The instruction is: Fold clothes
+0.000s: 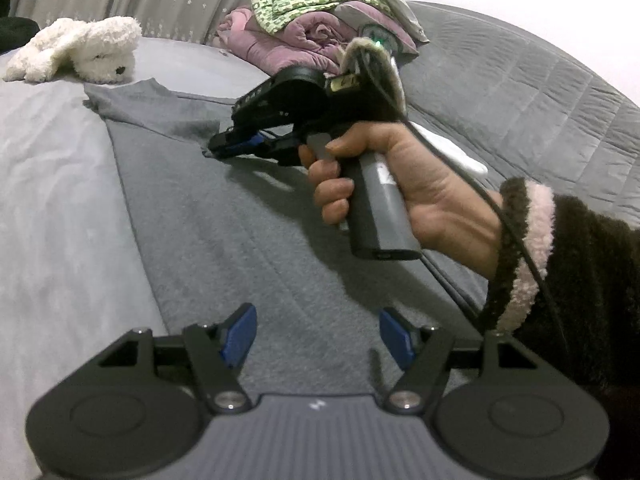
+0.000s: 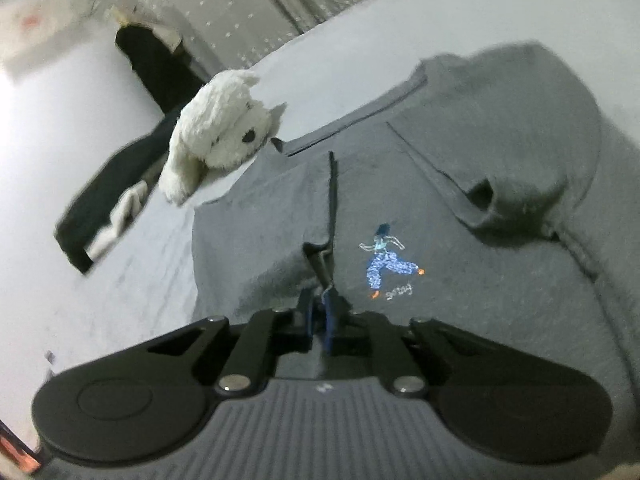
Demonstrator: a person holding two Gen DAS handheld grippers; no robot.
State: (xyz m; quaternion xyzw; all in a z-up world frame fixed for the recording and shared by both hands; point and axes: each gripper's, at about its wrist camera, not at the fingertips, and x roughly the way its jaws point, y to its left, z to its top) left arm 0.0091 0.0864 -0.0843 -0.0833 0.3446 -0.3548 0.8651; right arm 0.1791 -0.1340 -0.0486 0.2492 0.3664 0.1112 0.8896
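Note:
A grey T-shirt lies spread on the bed, with a small blue figure print on its front. My left gripper hovers open above the shirt's lower part, nothing between its blue pads. My right gripper is shut on a pinched fold of the grey T-shirt, lifting a ridge of fabric. In the left wrist view a hand holds the right gripper, its tips down on the shirt near a sleeve. The shirt's collar lies beyond the fold.
A white plush dog lies at the bed's far left, close to the shirt's shoulder. A heap of pink and green clothes sits at the back. A grey quilted cover fills the right. Dark clothing lies off the bed's edge.

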